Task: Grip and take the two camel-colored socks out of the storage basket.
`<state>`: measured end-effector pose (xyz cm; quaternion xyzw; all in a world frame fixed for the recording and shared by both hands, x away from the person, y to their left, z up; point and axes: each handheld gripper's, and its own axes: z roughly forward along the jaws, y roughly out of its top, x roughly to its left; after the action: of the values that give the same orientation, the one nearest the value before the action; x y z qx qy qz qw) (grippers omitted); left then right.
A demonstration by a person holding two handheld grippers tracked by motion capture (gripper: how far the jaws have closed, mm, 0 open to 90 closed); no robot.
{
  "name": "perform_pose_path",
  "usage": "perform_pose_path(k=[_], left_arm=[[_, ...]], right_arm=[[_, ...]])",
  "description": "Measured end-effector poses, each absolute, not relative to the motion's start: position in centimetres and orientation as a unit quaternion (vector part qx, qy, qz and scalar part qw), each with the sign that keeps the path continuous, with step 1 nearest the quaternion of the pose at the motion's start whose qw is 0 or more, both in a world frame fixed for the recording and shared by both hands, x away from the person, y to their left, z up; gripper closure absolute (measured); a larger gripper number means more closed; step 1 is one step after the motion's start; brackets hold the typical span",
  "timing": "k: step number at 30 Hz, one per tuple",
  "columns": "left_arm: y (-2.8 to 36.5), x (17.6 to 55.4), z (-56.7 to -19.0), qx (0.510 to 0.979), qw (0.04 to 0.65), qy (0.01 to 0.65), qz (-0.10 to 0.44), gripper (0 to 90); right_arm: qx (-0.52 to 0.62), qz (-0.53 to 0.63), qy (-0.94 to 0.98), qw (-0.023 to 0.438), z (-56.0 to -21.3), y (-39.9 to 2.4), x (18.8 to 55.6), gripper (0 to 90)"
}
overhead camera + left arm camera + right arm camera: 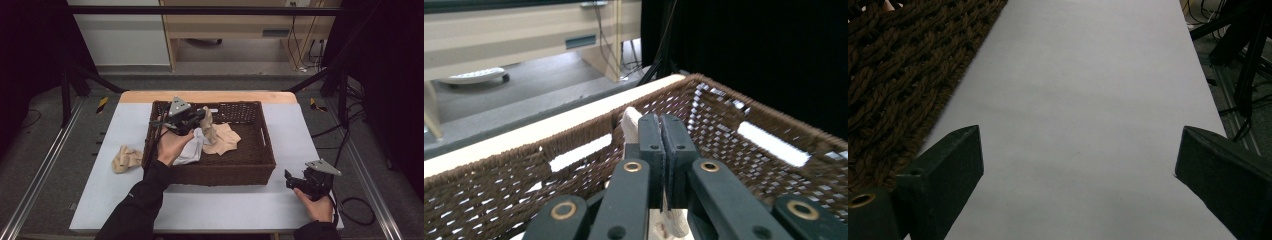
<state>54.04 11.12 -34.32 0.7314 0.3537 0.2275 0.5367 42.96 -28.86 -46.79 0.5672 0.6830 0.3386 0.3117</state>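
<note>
my left gripper (196, 119) is raised over the wicker basket (260, 150), toward its far left corner. its jaws are clenched on a beige cloth (207, 125); in the left gripper view the two pads meet with a strip of that cloth (630, 122) pinched between them and showing above and below. the cloth hangs from the jaws down into the basket, where a peach cloth (226, 140) lies spread on the floor and a white cloth (192, 150) lies against the left wall. a crumpled tan cloth (126, 159) lies on the bench outside the basket, near the bench's left edge. my right gripper (295, 181) rests near the bench's front right corner, jaws released wide, nothing between them but the bench top (1088, 100).
</note>
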Motion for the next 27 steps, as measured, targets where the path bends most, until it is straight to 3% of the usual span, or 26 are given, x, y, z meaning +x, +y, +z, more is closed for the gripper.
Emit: perform_pose_path(k=[14,27], left_arm=[[15.4,50.3,-28.6,0.678,0.606,0.326,0.259,87.9],[21.0,47.9,-26.1,0.645,0.618,0.337,0.299,87.9]], right_arm=[[0.568,0.335,0.683,0.312,-46.8,-28.9,43.0,5.5],[0.569,0.334,0.683,0.314,-46.8,-28.9,43.0,5.5]])
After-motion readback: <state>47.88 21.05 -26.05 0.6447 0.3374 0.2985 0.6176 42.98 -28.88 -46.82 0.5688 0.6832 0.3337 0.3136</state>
